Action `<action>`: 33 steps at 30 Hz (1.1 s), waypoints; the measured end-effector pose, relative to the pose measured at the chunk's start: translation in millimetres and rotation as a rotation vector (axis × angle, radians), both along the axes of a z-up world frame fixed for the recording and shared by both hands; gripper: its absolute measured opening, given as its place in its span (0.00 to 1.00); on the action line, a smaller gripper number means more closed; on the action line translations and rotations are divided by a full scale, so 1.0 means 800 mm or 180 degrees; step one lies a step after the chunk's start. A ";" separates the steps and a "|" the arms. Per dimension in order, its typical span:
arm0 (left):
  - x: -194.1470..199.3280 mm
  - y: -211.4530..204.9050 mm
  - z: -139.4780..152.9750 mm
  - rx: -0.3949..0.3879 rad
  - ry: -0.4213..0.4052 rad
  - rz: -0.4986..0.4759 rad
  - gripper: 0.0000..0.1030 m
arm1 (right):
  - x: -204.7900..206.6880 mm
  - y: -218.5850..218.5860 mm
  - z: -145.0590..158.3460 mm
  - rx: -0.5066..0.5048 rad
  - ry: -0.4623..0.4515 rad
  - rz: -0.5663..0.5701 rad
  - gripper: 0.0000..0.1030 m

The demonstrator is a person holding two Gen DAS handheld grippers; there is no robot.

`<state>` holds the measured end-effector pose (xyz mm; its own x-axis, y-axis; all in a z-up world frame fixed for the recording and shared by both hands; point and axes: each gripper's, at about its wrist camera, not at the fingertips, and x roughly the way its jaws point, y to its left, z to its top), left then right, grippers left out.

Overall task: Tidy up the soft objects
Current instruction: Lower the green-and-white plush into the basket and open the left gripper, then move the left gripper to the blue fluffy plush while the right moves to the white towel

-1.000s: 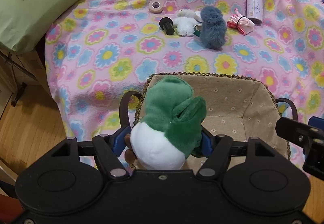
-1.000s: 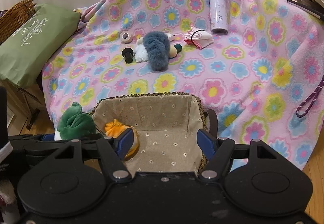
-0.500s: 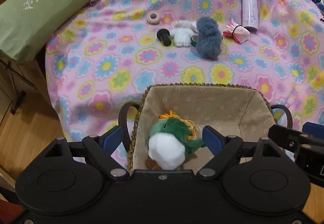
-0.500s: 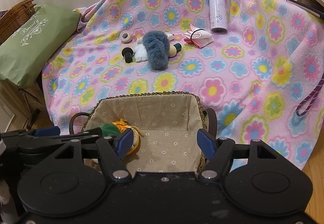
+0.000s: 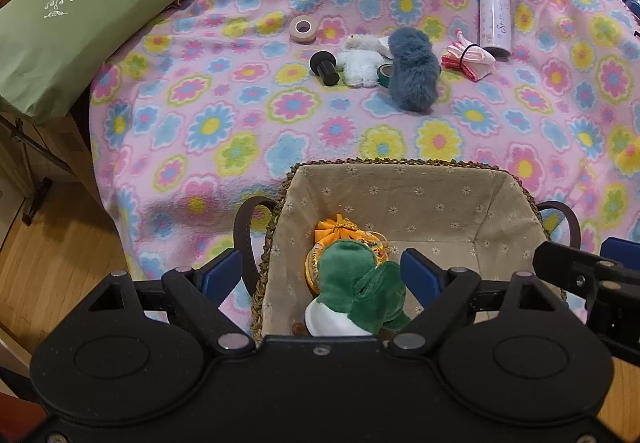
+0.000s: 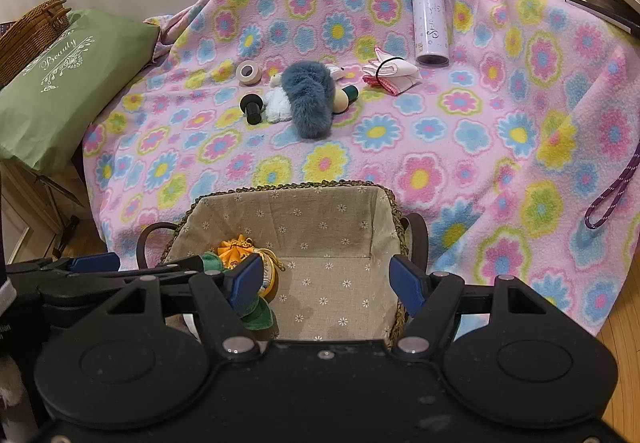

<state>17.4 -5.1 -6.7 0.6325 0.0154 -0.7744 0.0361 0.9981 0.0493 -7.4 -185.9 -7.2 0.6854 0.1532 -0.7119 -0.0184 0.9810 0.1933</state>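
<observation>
plush frog (image 5: 360,283) in basket (image 5: 420,179), pouch (image 5: 344,235) behind

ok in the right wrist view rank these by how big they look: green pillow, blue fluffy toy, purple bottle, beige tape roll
1. green pillow
2. blue fluffy toy and purple bottle: look about alike, and the bottle lies farther off, so unsure
3. beige tape roll

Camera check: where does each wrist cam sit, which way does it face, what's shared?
Left wrist: on the left gripper, looking down into the basket at the green plush; own jaws open, just widened; right gripper's tip at right.
Right wrist: on the right gripper, over the basket's right half; jaws open, left gripper at left.
Shared: basket, plush, orange pouch, blanket, blue fluffy toy, bottle.
</observation>
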 end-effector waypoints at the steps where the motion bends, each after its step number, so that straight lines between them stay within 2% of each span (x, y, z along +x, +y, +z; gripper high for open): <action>1: 0.000 0.000 0.000 0.0003 0.0002 0.0002 0.81 | 0.000 0.000 0.000 0.0001 0.0000 0.0001 0.68; 23: 0.006 0.006 -0.005 -0.0018 0.0083 -0.0011 0.81 | 0.005 -0.007 -0.008 -0.0008 0.0031 -0.0035 0.68; 33: 0.049 0.002 -0.001 0.0063 0.0105 -0.0023 0.81 | 0.044 -0.013 -0.011 -0.0148 0.0035 -0.0085 0.69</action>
